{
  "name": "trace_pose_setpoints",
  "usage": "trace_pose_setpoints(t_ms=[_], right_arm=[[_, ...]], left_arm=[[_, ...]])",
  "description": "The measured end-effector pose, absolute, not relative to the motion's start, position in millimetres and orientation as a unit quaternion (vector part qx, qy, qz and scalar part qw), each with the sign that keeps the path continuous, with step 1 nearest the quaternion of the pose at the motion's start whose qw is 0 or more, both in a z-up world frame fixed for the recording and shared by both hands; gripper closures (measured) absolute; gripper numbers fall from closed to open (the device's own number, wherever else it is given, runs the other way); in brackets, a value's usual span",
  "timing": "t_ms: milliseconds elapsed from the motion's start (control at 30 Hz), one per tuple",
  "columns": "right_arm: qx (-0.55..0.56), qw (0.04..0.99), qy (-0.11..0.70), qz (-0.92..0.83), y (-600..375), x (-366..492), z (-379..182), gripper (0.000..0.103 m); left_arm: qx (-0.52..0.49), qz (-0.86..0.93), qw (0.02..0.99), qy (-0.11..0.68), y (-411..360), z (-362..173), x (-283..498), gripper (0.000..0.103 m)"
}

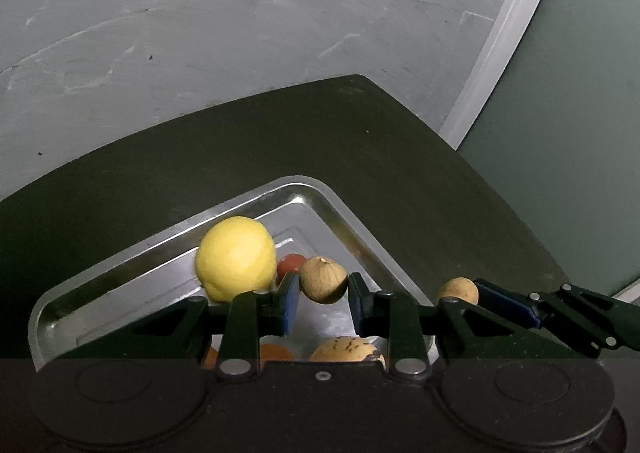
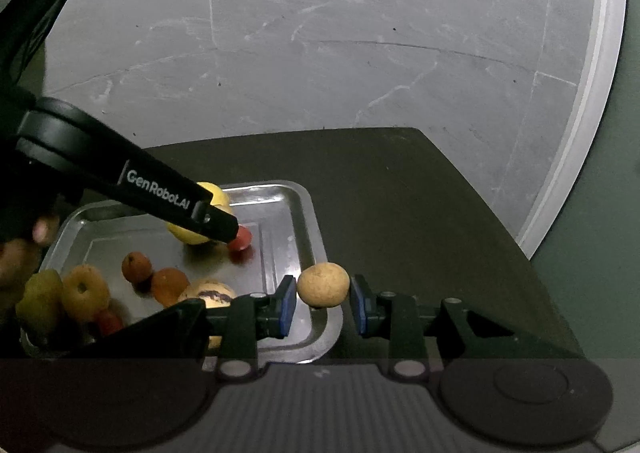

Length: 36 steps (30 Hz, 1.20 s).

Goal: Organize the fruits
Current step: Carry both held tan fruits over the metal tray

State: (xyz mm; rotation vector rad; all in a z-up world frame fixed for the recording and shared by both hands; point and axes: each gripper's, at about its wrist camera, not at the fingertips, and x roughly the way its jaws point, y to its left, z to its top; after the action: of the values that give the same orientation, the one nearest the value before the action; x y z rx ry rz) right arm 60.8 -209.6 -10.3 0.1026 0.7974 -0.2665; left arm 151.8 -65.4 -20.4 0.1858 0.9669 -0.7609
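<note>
Left gripper [image 1: 324,295] clamps brown fruit [image 1: 322,279], right gripper [image 2: 323,299] tan fruit [image 2: 323,284]; steel tray [image 2: 308,213], dark table [image 2: 400,193], grey floor [image 2: 320,33].

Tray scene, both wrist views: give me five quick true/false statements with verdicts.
1. Each gripper holds a small round brown fruit. True: the left gripper is shut on one brown fruit, the right gripper on another.
2. The lemon lies on the dark table. False: it sits in the metal tray.
3. The tray is empty apart from the lemon. False: several orange, red and green fruits lie in it too.
4. The tray rests on a dark table. True.
5. The right gripper's fruit hangs over the tray's middle. False: it is over the tray's rim, by the table.
</note>
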Motion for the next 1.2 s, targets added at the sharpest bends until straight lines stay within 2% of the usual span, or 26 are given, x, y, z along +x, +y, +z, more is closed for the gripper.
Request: trace_pose_setpoints(t_ms=[1200], right_arm=[[0.053, 0.904, 0.415, -0.083, -223.2, 85.9, -27.0, 0.071]], left_arm=[[0.108, -0.34, 0.801, 0.48, -106.8, -47.5, 169.8, 0.075]])
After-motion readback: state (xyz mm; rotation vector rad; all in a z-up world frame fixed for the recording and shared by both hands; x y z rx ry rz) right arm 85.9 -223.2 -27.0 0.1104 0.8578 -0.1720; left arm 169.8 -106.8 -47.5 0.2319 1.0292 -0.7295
